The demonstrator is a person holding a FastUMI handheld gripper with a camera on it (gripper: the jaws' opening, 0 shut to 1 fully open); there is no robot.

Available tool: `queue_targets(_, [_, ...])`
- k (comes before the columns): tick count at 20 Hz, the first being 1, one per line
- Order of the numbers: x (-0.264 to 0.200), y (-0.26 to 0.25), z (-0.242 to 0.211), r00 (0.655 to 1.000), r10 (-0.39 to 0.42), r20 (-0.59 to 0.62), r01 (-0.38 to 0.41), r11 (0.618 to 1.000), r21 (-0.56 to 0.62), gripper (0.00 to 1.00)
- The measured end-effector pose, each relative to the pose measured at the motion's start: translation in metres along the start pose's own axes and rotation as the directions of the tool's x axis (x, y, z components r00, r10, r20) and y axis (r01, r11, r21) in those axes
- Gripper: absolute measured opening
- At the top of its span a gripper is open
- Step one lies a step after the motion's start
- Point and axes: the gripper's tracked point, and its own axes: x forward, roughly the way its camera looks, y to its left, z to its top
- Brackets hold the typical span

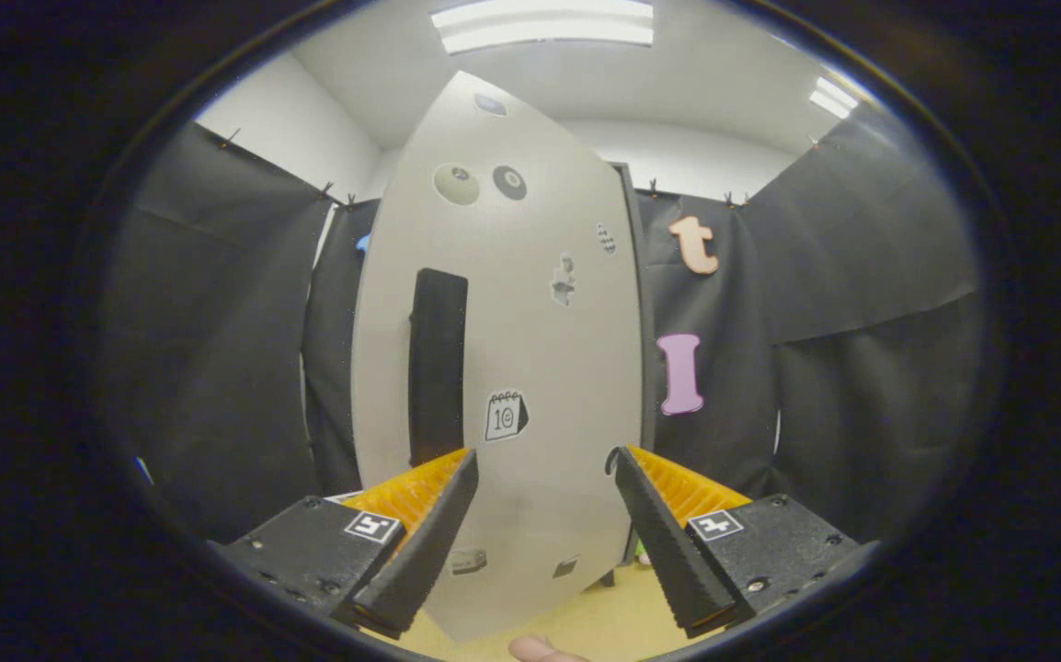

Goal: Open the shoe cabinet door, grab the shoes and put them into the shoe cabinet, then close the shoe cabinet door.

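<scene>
Black booth cloth frames the pale shoe cabinet door [530, 303] straight ahead of my gripper [544, 542], fingers spread wide and empty; its upright dark handle [437, 363] stands just beyond my left finger.

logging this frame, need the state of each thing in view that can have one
tall pale grey shoe cabinet door: shut as far as the view shows, stickers on its face
black vertical door handle: untouched, just ahead of one finger
hand-held gripper: open, fingers apart in front of the door, holding nothing
ceiling light panels: lit
</scene>
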Motion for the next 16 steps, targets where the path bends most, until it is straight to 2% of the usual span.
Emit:
queue_targets(3, [-0.009,0.008,-0.006,0.999,0.046,-0.009,-0.046,0.999,0.029,1.00])
queue_targets(10, [-0.037,0.000,-0.009,1.000,0.027,-0.013,-0.027,0.998,0.049,1.00])
queue_targets(13, [-0.052,0.010,-0.013,0.996,0.088,-0.011,-0.087,0.992,0.091,1.00])
queue_targets(16, [-0.065,0.008,-0.021,0.994,0.105,-0.040,-0.102,0.992,0.076,1.00])
